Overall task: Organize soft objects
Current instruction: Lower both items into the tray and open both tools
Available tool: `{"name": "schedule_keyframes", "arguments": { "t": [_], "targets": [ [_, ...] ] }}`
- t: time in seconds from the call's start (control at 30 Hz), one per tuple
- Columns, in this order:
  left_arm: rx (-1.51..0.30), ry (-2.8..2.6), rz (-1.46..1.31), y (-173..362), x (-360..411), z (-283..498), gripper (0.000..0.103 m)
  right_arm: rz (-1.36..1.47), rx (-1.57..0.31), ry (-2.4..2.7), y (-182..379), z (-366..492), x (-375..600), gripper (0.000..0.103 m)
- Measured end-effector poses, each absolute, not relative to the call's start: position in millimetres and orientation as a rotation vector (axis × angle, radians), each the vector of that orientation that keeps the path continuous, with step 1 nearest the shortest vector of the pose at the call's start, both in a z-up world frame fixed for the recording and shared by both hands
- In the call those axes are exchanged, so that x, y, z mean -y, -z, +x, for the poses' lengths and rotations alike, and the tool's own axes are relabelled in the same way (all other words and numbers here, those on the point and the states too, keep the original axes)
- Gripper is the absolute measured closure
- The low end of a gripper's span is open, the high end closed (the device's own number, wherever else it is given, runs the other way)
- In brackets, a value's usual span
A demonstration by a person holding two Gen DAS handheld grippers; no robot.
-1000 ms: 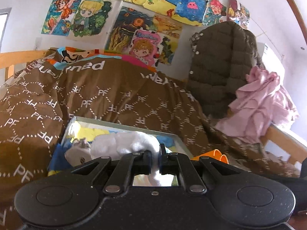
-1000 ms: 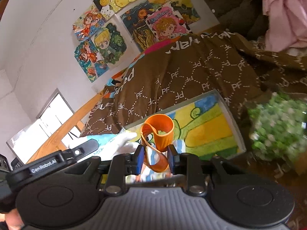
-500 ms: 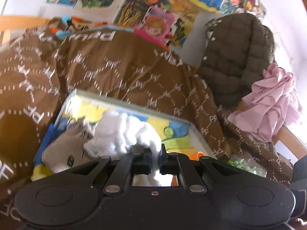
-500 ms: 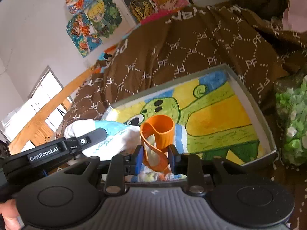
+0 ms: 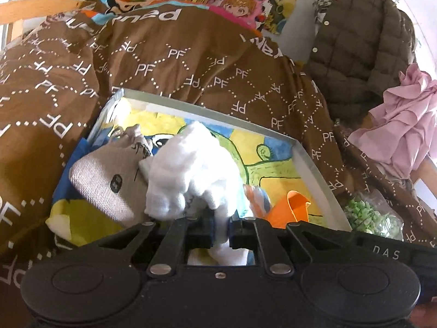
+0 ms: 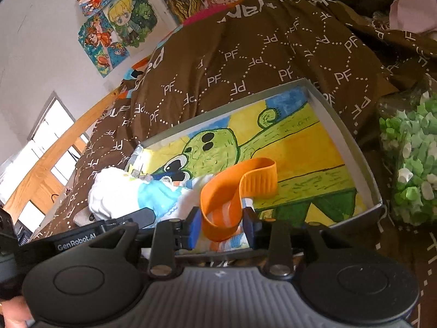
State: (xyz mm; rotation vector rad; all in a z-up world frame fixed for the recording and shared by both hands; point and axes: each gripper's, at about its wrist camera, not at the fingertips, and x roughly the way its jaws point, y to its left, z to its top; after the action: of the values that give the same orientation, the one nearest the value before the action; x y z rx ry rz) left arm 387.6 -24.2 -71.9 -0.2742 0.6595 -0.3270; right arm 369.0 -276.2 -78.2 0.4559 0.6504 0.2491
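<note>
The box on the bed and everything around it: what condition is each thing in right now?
Box: open, no lid on, lying on the quilt.
White cloth: bunched, between the opening jaws of the left gripper.
Grey toy: lying at the box's edge.
Orange band: looped, between the opening jaws of the right gripper.
Quilt: rumpled.
Jacket: hung up.

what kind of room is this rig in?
Most likely a bedroom, probably a child's: a brown PF-print duvet lies over a wooden bed frame, cartoon drawings are taped to the wall, and a puffer jacket hangs at the bed's end.
</note>
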Motion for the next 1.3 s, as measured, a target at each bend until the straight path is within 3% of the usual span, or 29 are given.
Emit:
{"name": "schedule_keyframes", "arguments": {
  "t": [0.2,0.37,0.63,0.77,1.13,1.3],
  "targets": [
    [-0.675,0.300,-0.275,68.5,24.5,384.7,0.082,0.455,-0.644,-0.246,76.2,366.4,277.5,0.062],
    [-0.684,0.292,-0.281,63.7,24.7,377.9,0.062,0.455,-0.631,-0.236,72.2,363.8,281.4,0.045],
    [-0.689,0.255,-0.312,54.9,20.2,359.5,0.043,0.465,-0.596,-0.221,61.7,354.0,292.7,0.026],
    [-0.648,0.214,-0.317,45.2,16.1,345.4,0.026,0.448,-0.556,-0.223,51.2,342.7,295.9,0.017],
    [-0.455,0.135,-0.261,0.5,11.3,288.2,0.006,0.394,-0.404,-0.249,8.4,290.8,300.6,0.000],
    [-0.348,0.102,-0.254,-19.1,11.8,251.1,0.001,0.364,-0.330,-0.244,-8.6,258.1,300.6,0.000]
  ]
}}
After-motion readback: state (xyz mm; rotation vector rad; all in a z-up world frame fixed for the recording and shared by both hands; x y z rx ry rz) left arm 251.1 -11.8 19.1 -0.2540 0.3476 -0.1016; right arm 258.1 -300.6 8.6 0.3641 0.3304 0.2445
